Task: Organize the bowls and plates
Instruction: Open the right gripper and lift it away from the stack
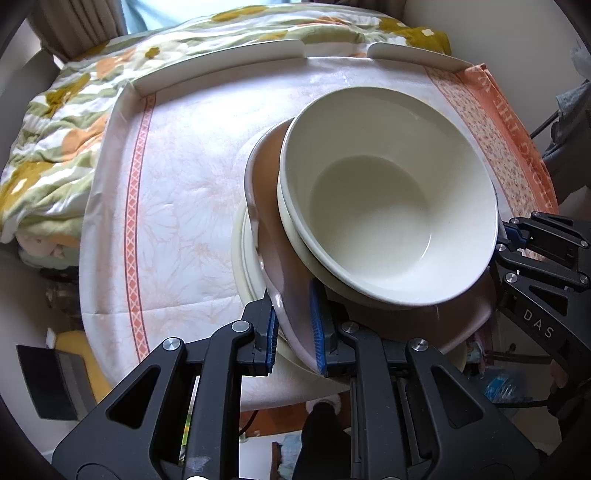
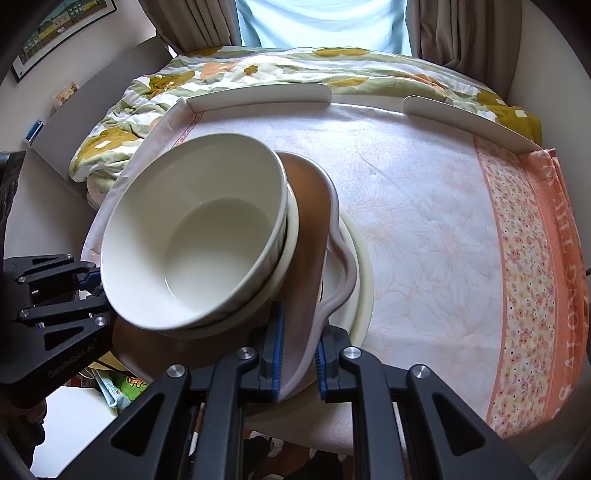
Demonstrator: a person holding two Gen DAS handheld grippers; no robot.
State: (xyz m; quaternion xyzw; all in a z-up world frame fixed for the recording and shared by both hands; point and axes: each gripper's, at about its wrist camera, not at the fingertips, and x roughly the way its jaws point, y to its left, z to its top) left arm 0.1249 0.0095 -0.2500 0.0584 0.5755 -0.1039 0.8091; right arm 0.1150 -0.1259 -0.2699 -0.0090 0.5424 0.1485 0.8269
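A brown plate with a wavy grey rim (image 1: 269, 192) (image 2: 314, 218) carries two nested cream bowls (image 1: 388, 192) (image 2: 192, 236). It is tilted just above a cream plate (image 1: 243, 258) (image 2: 364, 280) on the cloth. My left gripper (image 1: 293, 328) is shut on the brown plate's rim on one side. My right gripper (image 2: 299, 354) is shut on the rim on the opposite side. Each gripper also shows at the edge of the other's view: the right one (image 1: 517, 240) and the left one (image 2: 85, 280).
A white tray table (image 1: 221, 55) (image 2: 258, 94) covered with a white and orange floral cloth (image 1: 177, 192) (image 2: 443, 221) holds the dishes. A flowered quilt (image 1: 55, 122) (image 2: 147, 96) lies behind it. Curtains (image 2: 207, 22) hang at the back.
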